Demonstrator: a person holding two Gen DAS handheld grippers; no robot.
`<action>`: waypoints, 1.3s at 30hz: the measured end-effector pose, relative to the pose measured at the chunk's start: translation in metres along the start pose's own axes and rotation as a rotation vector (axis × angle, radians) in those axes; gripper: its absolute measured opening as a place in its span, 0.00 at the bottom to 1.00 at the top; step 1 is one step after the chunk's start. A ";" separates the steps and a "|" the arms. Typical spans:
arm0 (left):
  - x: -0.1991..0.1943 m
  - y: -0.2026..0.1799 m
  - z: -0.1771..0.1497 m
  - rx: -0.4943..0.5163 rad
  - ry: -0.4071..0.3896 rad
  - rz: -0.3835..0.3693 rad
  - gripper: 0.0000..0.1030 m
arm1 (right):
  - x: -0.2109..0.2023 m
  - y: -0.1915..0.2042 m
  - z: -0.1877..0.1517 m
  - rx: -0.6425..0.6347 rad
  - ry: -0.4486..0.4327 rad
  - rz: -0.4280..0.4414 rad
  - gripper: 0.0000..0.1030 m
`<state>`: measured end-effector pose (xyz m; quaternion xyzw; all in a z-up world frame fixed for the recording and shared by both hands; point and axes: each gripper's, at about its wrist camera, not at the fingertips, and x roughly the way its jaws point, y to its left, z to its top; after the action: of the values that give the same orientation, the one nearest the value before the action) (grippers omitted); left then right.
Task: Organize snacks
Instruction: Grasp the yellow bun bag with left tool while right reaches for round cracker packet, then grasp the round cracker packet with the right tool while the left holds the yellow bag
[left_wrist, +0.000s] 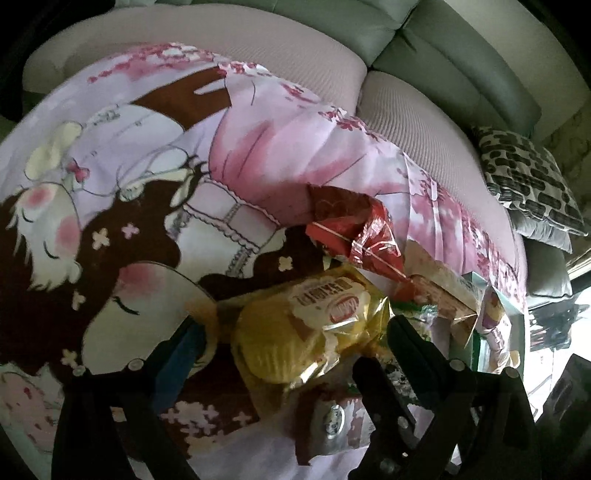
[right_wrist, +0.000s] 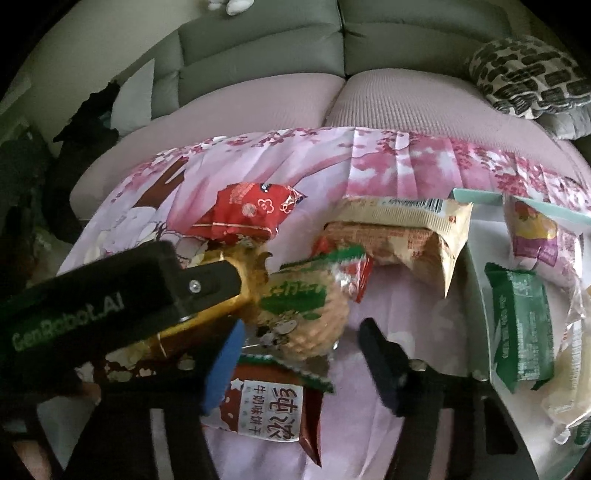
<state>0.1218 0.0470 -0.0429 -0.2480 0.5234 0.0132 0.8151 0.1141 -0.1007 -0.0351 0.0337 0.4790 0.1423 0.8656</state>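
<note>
Left gripper (left_wrist: 291, 332): angled steeply down over a pink printed cloth (left_wrist: 258, 147) on a sofa (left_wrist: 461, 74); its jaws are set around a yellow snack packet (left_wrist: 306, 325), though contact of both pads cannot be told. Right gripper (right_wrist: 295, 332): likewise tilted downward, jaws partly open, with a green-and-white cracker packet (right_wrist: 306, 306) between the fingers, not visibly pinched. A red packet (right_wrist: 243, 214) lies farther back on the cloth. A beige packet (right_wrist: 402, 229) is seen just beside a white tray (right_wrist: 480, 243) holding a green packet (right_wrist: 521, 325).
</note>
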 end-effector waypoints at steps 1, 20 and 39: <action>0.000 0.000 0.000 0.001 -0.003 -0.002 0.96 | 0.000 -0.001 0.000 0.002 0.003 0.010 0.56; -0.007 0.000 -0.001 0.012 -0.042 -0.089 0.55 | -0.003 -0.012 -0.003 0.054 0.022 0.047 0.43; -0.039 -0.012 -0.003 0.060 -0.100 -0.121 0.48 | -0.035 -0.026 0.001 0.098 -0.037 0.088 0.39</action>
<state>0.1048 0.0448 -0.0059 -0.2537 0.4662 -0.0390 0.8466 0.1032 -0.1356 -0.0113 0.1000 0.4673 0.1560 0.8645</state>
